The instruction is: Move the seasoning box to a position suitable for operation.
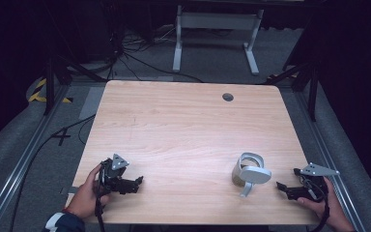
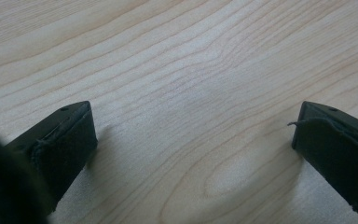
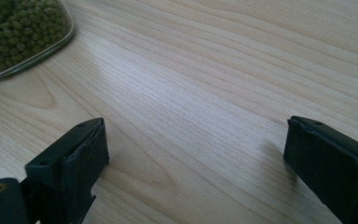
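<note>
A small clear container with a pale grey lid assembly on top stands on the wooden table, near its front right. In the right gripper view its glass corner shows at the top left, packed with small green beans. My right gripper rests low on the table just right of the container, apart from it; its jaws stand wide open over bare wood. My left gripper lies at the front left, a hand around it. Its jaws are open too, with nothing between them.
A round grey cable hole sits near the table's far edge. Beyond the table, a white desk frame stands on the grey floor, with cables trailing at the left. Both hands rest close to the table's front edge.
</note>
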A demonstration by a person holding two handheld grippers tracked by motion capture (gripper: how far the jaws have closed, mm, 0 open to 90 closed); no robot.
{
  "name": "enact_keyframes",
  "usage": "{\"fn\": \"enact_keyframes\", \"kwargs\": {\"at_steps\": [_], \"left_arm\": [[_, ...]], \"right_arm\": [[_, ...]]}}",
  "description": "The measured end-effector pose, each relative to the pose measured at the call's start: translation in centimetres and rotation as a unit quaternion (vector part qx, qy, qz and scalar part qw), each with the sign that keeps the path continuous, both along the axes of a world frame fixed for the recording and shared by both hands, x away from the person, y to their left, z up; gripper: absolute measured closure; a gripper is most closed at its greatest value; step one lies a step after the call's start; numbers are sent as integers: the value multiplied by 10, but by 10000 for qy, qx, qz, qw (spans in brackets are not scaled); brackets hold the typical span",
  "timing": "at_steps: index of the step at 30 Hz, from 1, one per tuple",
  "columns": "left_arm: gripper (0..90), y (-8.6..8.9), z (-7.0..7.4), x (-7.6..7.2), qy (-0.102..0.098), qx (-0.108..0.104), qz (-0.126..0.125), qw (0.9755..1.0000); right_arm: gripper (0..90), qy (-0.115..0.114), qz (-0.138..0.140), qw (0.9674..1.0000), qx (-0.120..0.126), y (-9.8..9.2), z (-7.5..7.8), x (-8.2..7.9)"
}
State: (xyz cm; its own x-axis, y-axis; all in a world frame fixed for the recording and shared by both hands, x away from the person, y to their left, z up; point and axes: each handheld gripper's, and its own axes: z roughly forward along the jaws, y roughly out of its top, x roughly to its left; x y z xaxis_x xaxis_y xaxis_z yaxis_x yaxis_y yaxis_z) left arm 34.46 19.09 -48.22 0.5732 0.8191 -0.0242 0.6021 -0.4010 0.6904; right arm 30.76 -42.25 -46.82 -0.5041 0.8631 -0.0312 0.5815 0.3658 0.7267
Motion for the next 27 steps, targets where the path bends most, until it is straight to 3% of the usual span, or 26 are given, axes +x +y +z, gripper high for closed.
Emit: {"fn": "enact_keyframes", "kwargs": {"at_steps": [3, 6, 8, 11, 12, 16, 19, 27], "left_arm": [[2, -2, 2, 5, -11, 116, -258, 9996], [3, -2, 2, 4, 68, 77, -242, 9997], [10, -2, 1, 3, -71, 60, -286, 9995], [20, -1, 1, 2, -83, 53, -259, 9996], [20, -1, 1, 2, -83, 53, -259, 9996], [20, 0, 1, 2, -56, 68, -316, 9995], [19, 1, 0, 3, -62, 50, -407, 9991], [18, 1, 0, 3, -54, 47, -408, 9991]], "right_arm": [[122, 17, 74, 10000, -29, -1, 2, -2], [217, 37, 167, 9999, -19, 1, 4, -3], [304, 43, 260, 9997, -20, 2, 6, -4], [434, 67, 352, 9993, -48, 5, 8, -6], [434, 67, 352, 9993, -48, 5, 8, -6], [665, 156, 471, 9988, -13, 8, 11, -11], [777, 111, 723, 9973, 36, 12, 17, -17], [886, -183, 1082, 9936, 275, 21, 35, -30]]}}
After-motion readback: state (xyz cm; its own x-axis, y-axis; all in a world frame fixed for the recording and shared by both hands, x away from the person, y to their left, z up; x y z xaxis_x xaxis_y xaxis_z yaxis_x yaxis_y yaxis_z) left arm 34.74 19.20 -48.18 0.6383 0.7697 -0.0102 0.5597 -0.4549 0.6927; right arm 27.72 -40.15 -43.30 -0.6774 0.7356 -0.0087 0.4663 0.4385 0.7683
